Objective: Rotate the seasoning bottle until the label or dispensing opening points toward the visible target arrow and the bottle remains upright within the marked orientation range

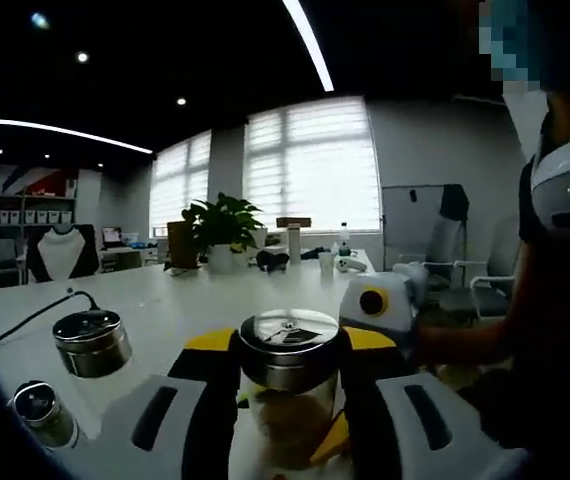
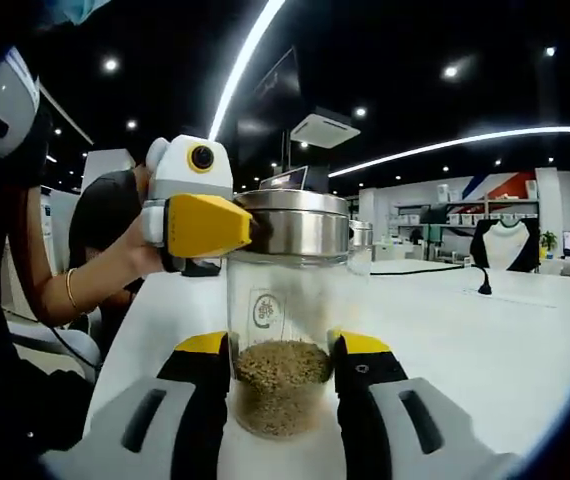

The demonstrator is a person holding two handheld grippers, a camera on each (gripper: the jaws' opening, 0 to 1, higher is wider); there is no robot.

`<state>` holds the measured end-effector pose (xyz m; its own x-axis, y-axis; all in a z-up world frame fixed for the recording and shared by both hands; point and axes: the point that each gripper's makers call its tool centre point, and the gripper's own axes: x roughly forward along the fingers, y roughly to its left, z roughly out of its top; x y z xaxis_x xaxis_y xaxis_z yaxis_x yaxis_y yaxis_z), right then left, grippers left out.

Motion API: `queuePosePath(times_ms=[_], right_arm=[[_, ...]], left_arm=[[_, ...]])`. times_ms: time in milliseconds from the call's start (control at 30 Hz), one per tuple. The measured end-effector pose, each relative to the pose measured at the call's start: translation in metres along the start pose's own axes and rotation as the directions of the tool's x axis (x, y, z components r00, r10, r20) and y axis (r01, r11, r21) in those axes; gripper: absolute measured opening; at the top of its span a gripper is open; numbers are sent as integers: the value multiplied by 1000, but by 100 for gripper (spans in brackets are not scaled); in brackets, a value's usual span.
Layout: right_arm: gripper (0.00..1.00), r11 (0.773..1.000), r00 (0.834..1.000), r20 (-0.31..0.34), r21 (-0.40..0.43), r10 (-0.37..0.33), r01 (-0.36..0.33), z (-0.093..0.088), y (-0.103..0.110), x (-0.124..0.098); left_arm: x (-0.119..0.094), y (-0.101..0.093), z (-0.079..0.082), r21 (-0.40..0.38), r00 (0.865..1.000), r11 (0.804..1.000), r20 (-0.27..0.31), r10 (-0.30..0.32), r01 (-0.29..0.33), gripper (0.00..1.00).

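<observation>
In the right gripper view the seasoning bottle (image 2: 283,330) stands upright on the white table (image 2: 485,340), a clear glass jar with a steel lid (image 2: 295,222) and brownish granules filling its lower part; a small round label faces this camera. The right gripper (image 2: 283,375) has its yellow-tipped jaws pressed against the glass low down on either side, pinching the bottle's body. From nine o'clock the left gripper (image 2: 255,228) reaches in, held by a hand (image 2: 130,262) with a bracelet on the wrist, its yellow jaw against the side of the lid.

In the left gripper view the same bottle (image 1: 290,385) sits at six o'clock, its lid (image 1: 290,345) between the left gripper's (image 1: 290,350) yellow tips, which close on the lid's sides. The right gripper (image 1: 380,305) shows at three o'clock just behind the bottle. Two more steel-lidded jars stand on the table (image 1: 185,300) around eight o'clock: a larger one (image 1: 92,342) and a smaller one (image 1: 43,412) nearer the rim. A potted plant (image 1: 223,228) stands far back at twelve o'clock
</observation>
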<state>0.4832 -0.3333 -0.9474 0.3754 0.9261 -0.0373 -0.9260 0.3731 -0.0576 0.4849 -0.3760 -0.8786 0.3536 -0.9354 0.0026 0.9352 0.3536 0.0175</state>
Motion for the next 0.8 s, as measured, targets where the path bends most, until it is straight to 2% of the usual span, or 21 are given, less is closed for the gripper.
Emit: queuePosePath(times_ms=[133, 200, 400, 433, 467, 533, 567, 633, 667, 700, 800], right_arm=[[39, 1000, 1000, -4, 15, -12, 12, -1, -2, 0], [39, 999, 999, -10, 15, -42, 42, -2, -7, -1], [39, 992, 992, -24, 34, -121, 122, -5, -12, -4], [39, 991, 991, -25, 37, -129, 130, -5, -13, -4], [39, 985, 986, -29, 50, -163, 165, -6, -18, -4], [40, 983, 985, -25, 62, -172, 173, -5, -19, -3], [40, 980, 983, -17, 75, -183, 184, -4, -20, -3], [40, 960, 967, 7, 117, -255, 253, 0, -29, -5], [40, 955, 962, 7, 119, -273, 270, 0, -31, -5], [40, 954, 960, 0, 111, -280, 278, -1, -31, -5], [41, 936, 941, -19, 96, -338, 338, -3, -32, -4]], left_arm=[[0, 2, 0, -4, 999, 999, 2, 46, -46, 41], [0, 10, 0, 11, 991, 991, 2, 131, -131, 41], [1, 13, 0, -6, 975, 975, 6, 224, -224, 41], [1, 16, 0, -7, 968, 968, 6, 252, -252, 41], [0, 22, 0, -28, 944, 944, 21, 330, -329, 41], [-1, 28, 0, 25, 914, 914, 27, 405, -406, 41], [-1, 30, 0, 5, 903, 903, 28, 429, -429, 41], [3, 30, -1, -6, 894, 895, 34, 446, -446, 41], [2, 33, -1, -25, 873, 874, 35, 486, -485, 41], [2, 35, -1, -19, 862, 862, 33, 506, -506, 41], [6, 34, -1, -15, 853, 853, 24, 522, -522, 41]])
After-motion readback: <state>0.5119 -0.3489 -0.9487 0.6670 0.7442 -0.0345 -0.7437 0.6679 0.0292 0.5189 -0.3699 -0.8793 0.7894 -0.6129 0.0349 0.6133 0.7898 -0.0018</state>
